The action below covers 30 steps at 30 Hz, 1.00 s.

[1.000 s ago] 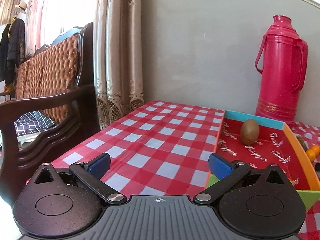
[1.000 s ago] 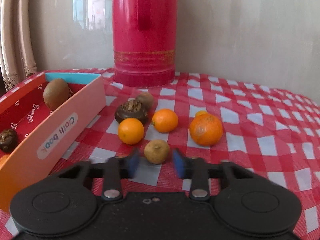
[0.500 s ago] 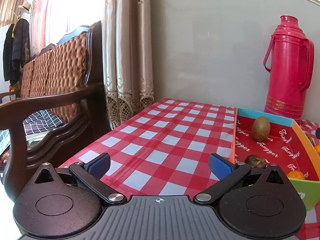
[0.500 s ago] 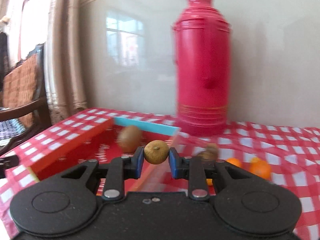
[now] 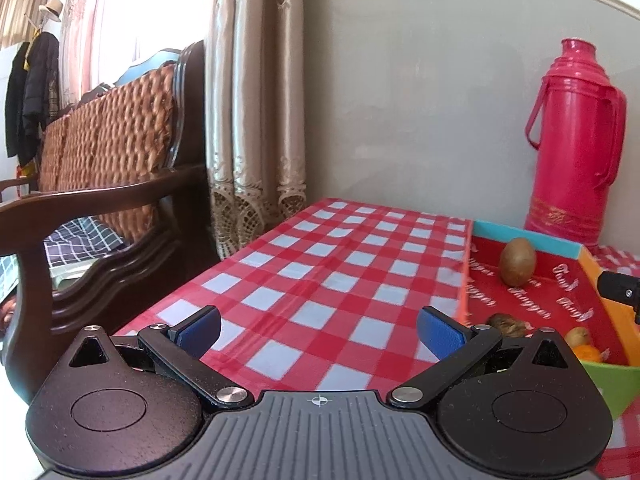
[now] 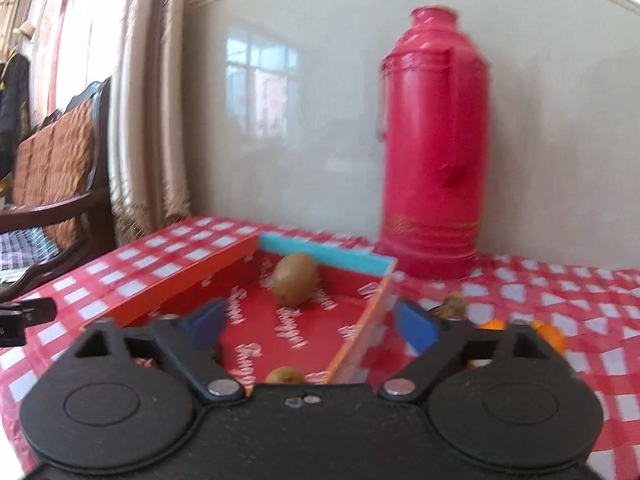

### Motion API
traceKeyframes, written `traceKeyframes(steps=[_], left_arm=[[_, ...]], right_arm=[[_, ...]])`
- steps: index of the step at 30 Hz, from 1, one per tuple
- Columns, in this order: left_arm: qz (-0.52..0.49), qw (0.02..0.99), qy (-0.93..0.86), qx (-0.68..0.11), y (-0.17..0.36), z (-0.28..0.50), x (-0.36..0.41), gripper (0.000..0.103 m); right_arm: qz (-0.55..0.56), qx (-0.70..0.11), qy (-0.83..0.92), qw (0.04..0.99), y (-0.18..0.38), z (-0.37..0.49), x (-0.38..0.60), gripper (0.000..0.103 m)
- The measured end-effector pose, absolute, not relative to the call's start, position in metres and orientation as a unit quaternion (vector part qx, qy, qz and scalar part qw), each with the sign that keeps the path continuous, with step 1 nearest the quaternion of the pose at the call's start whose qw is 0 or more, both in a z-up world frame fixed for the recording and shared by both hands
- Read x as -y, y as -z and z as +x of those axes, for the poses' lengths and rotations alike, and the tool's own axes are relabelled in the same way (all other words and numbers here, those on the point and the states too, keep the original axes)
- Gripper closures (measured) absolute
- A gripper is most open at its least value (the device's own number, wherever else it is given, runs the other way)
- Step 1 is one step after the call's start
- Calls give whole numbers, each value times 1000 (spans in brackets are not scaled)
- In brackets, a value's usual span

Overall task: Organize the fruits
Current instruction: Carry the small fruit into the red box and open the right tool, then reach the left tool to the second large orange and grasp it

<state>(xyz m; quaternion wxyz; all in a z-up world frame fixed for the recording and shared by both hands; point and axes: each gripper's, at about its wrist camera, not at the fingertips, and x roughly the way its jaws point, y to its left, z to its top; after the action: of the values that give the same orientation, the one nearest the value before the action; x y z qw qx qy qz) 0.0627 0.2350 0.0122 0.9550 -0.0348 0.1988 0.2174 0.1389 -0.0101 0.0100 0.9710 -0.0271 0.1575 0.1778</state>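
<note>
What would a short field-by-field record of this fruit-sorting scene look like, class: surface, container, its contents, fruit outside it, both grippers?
surface: table with a red and white checked cloth
container: red-floored box with a blue far wall
contents: kiwi near the far wall; small brown fruit at the near end, below the right gripper
outside: oranges on the cloth to the box's right
right gripper: over the box, jaws just opened wide, nothing between them
left gripper: open, empty, over the bare cloth
background: pink thermos
</note>
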Motion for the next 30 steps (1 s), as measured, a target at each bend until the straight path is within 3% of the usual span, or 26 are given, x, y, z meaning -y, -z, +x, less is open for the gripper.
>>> traceKeyframes(steps=[9,20,30], left_arm=[[-77,958,-182,-208,-18,74,-204,0],[-76,967,-145,-196,-30,88,-139,0],[-82,969,-61,-224,-33,127,-64,0]], right_arm=[[-15,-131,-35,991,-13,141,64,6],[13,-191,-9,981,-13,146,134,6],[33,-195,57,979,-8,141,202,6]])
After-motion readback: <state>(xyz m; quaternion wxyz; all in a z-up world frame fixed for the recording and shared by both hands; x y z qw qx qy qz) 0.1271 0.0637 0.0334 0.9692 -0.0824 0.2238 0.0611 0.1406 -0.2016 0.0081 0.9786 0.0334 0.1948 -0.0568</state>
